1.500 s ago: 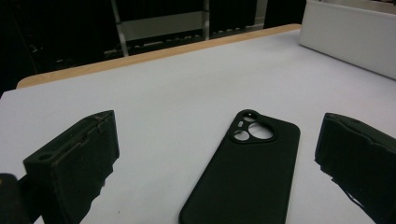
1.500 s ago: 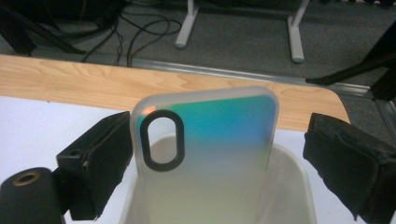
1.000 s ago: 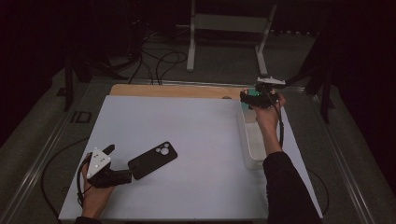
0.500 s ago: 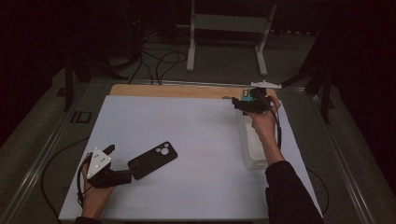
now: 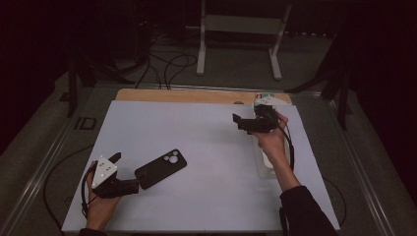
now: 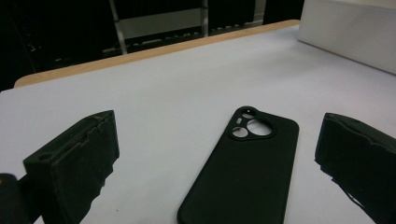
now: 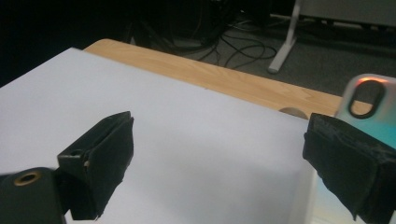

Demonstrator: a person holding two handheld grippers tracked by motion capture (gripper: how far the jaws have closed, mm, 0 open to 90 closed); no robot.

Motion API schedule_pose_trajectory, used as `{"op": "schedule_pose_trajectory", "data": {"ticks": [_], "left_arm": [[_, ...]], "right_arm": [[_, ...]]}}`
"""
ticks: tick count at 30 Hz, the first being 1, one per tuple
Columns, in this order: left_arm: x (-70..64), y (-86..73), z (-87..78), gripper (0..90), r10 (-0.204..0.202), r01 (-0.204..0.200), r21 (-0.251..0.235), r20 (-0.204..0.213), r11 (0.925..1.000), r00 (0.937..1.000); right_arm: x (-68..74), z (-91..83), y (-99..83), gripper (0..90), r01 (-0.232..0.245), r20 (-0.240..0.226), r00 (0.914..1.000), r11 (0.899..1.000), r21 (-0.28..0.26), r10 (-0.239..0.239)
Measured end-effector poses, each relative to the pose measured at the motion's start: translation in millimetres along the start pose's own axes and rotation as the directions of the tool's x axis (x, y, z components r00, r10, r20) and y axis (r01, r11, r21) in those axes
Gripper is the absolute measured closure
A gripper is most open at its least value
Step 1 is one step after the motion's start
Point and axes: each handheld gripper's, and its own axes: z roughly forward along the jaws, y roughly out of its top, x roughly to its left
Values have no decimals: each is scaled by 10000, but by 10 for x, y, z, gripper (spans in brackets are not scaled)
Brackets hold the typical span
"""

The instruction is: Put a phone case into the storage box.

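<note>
Black matte phone case (image 6: 247,168), camera cutouts up at the far end, lies flat on the white bench (image 5: 211,142) straight ahead of the left gripper (image 6: 219,163), between its two spread fingers (image 6: 77,156), nothing pinched. Its near end sits down at the finger roots, its long axis running away from them and leaning slightly toward the right finger. In the high view the case (image 5: 161,168) is just off the left gripper (image 5: 123,184), well apart from the right gripper (image 5: 243,123), so the left hand is clearly the nearer one. Right fingers (image 7: 105,140) are also spread and empty, held above the bench by the far right edge; a pale, iridescent phone-shaped item with an oval cutout (image 7: 369,100) stands just behind the right-side finger, seemingly in the clear tray (image 5: 265,164) under that hand. My read: the case's width already fits inside the left opening, so closing across its short axis should work; it's thin and flat, may slide.
</note>
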Motion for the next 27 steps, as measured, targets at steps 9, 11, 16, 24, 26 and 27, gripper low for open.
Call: {"op": "schedule_pose_trajectory", "data": {"ticks": [9, 11, 16, 24, 26, 27], "left_arm": [[-4, 9, 0, 2, 0, 0, 4, -16, 10000, 10000], [-1, 12, -3, 1, -7, 7, 7, -27, 10000, 10000], [19, 21, -19, 1, -109, 109, -7, -44, 9999, 9999], [41, 54, -54, 1, -166, 165, -143, -67, 9998, 9998], [47, 62, -58, 1, -127, 126, -142, -54, 9998, 9999], [49, 64, -58, 2, -135, 134, -138, -28, 9998, 9999]], "right_arm": [[284, -337, -268, 87, 434, -632, 9969, 9982, -421, -461], [315, -401, -321, 86, 447, -728, 9962, 9976, -525, -485], [379, -548, -459, 83, 468, -933, 9941, 9951, -867, -549], [394, -731, -765, 90, 337, -1050, 9933, 9910, -1292, -475], [380, -766, -826, 91, 295, -1049, 9935, 9911, -1302, -433], [370, -789, -862, 108, 326, -1045, 9935, 9918, -1239, -457]]}}
